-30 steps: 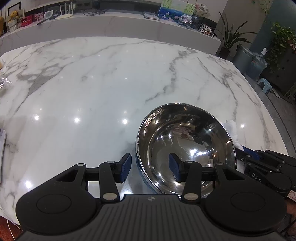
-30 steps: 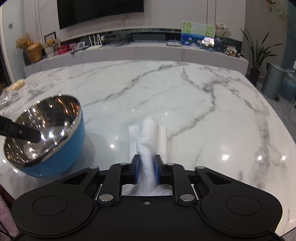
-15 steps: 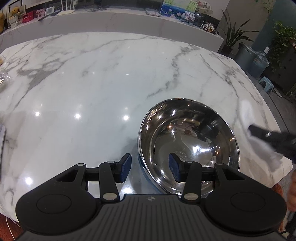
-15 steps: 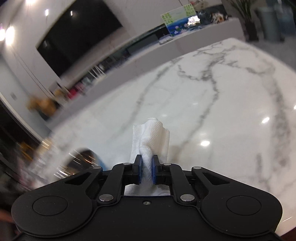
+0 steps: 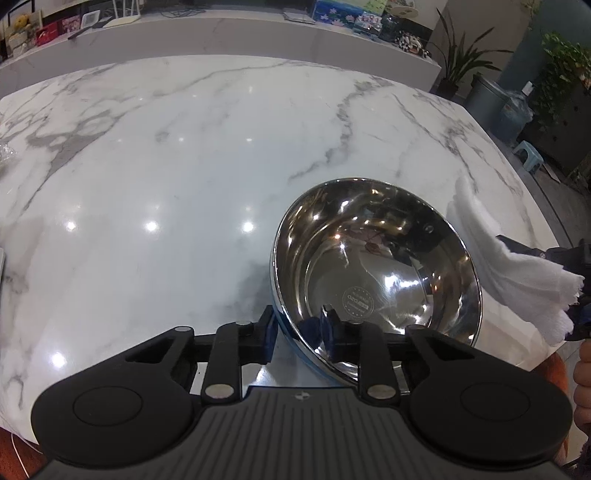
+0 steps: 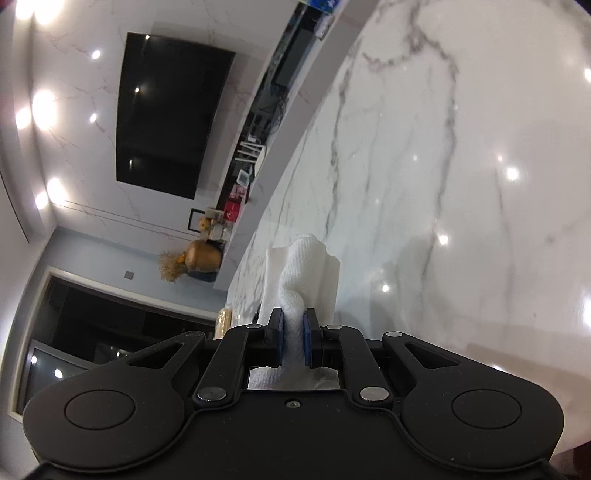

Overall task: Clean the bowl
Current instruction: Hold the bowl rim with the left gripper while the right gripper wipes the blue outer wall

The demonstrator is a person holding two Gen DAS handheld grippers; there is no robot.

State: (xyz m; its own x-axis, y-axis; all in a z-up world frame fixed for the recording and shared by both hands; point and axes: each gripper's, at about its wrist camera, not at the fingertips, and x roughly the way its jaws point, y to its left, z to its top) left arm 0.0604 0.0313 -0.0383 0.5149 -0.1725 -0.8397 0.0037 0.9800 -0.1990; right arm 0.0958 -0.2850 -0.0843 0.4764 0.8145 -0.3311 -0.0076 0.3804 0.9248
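Observation:
A steel bowl with a blue outer wall stands on the marble table near its front edge. My left gripper straddles the bowl's near rim, one finger outside and one inside. Its jaws are closing, and the pads meet the wall on both sides. My right gripper is shut on a crumpled white paper towel, rolled sideways above the table. In the left wrist view the paper towel hangs just right of the bowl's rim, with the right gripper at the frame's edge.
The table's right and front edges lie close to the bowl. A long counter with small items runs behind the table. Plants, a grey bin and a blue stool stand on the floor to the right. A hand shows at the lower right.
The left jaws have narrowed onto the bowl's rim. The right gripper lifted the towel off the table, rolled sideways and came up beside the bowl's right rim.

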